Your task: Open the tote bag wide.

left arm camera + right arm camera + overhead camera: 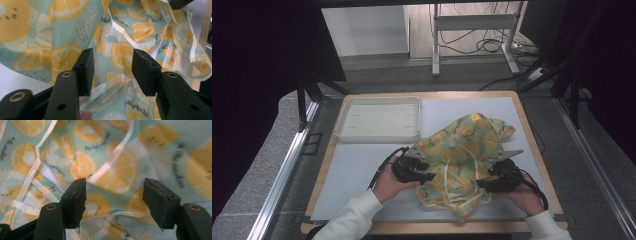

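Crumpled mint-green fabric bag with orange citrus print and pale ribbon handles (464,150) lay on white-covered desk (357,175), right of centre, just beside empty shallow white plastic tray (379,119). Left claw (424,176) touched bag's left edge, jaws apart, fabric between, unpinched. Right claw (482,184) at bag's right side, gaping wide over cloth.

High view: fixed above near table (362,200) edge, facing 12 o'clock and down, far. Two gripper views: riding on grippers, very near lemon-print cloth (467,150). All three views share this cloth (62,30) (112,150).
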`<state>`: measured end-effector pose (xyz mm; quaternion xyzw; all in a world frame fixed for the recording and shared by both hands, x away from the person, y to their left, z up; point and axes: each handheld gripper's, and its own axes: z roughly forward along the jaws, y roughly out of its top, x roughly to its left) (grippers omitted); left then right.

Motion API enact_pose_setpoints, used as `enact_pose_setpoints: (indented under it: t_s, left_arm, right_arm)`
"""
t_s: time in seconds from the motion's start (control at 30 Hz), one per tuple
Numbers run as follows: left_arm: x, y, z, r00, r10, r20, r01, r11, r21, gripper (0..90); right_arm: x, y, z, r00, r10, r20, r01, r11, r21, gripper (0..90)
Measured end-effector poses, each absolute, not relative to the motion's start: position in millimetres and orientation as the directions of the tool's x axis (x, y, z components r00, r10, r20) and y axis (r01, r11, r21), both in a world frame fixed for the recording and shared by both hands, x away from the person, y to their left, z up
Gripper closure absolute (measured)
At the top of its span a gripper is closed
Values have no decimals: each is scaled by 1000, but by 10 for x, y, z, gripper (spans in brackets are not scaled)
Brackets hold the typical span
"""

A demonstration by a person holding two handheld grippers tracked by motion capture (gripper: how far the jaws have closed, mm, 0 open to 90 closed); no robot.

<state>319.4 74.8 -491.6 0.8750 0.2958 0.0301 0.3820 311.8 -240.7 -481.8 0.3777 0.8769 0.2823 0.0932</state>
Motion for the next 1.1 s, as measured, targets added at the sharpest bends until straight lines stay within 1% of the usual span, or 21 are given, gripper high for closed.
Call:
enact_pose_setpoints:
  t_s: [0.03, 0.17, 0.3, 0.33, 0.37, 0.4, 0.43, 0.53, 0.57, 0.6, 0.67, 0.77, 0.93, 1.1]
  left_arm:
    - [3198, 746, -4931, 823, 540, -175, 496, -535, 684, 594]
    - [3209, 736, -4973, 822, 543, -169, 496, -538, 681, 628]
    - [3218, 733, -4993, 824, 540, -169, 494, -542, 680, 662]
    - [3218, 731, -4996, 825, 540, -170, 495, -542, 680, 676]
    - [3218, 728, -5001, 825, 538, -172, 495, -541, 680, 696]
    - [3218, 727, -5003, 827, 536, -172, 494, -544, 679, 706]
    - [3219, 725, -5005, 827, 534, -173, 494, -546, 676, 706]
    - [3220, 722, -5014, 829, 531, -178, 495, -548, 674, 729]
    - [3221, 722, -5016, 829, 530, -177, 495, -550, 672, 731]
    - [3219, 722, -5017, 829, 529, -178, 495, -549, 674, 731]
    - [3211, 725, -5009, 830, 528, -179, 493, -546, 678, 720]
    - [3190, 732, -4983, 835, 521, -177, 485, -544, 684, 706]
    - [3160, 745, -4966, 837, 518, -174, 479, -542, 691, 661]
    - [3086, 776, -4909, 846, 504, -173, 462, -533, 708, 557]
  right_arm:
    - [3131, -2380, -4877, -697, 715, 54, 619, 562, 549, 346]
    - [3145, -2356, -4959, -700, 712, 55, 627, 575, 526, 346]
    - [3144, -2323, -5015, -703, 711, 30, 622, 593, 511, 389]
    - [3142, -2312, -5022, -703, 710, 24, 620, 597, 509, 413]
    - [3138, -2288, -5040, -711, 703, 8, 611, 612, 502, 473]
    - [3132, -2273, -5049, -714, 700, -1, 605, 617, 502, 501]
    - [3132, -2273, -5049, -714, 700, -1, 605, 617, 502, 501]
    - [3128, -2244, -5052, -719, 695, -19, 591, 624, 511, 612]
    - [3129, -2238, -5054, -720, 693, -17, 588, 624, 515, 682]
    - [3129, -2238, -5054, -720, 693, -17, 588, 624, 515, 682]
    - [3127, -2240, -5054, -721, 693, -23, 585, 626, 516, 755]
    - [3134, -2259, -5057, -719, 695, -13, 589, 618, 521, 797]
    - [3147, -2295, -5063, -713, 701, 9, 599, 602, 528, 824]
    - [3150, -2306, -5067, -714, 700, 15, 599, 598, 532, 824]
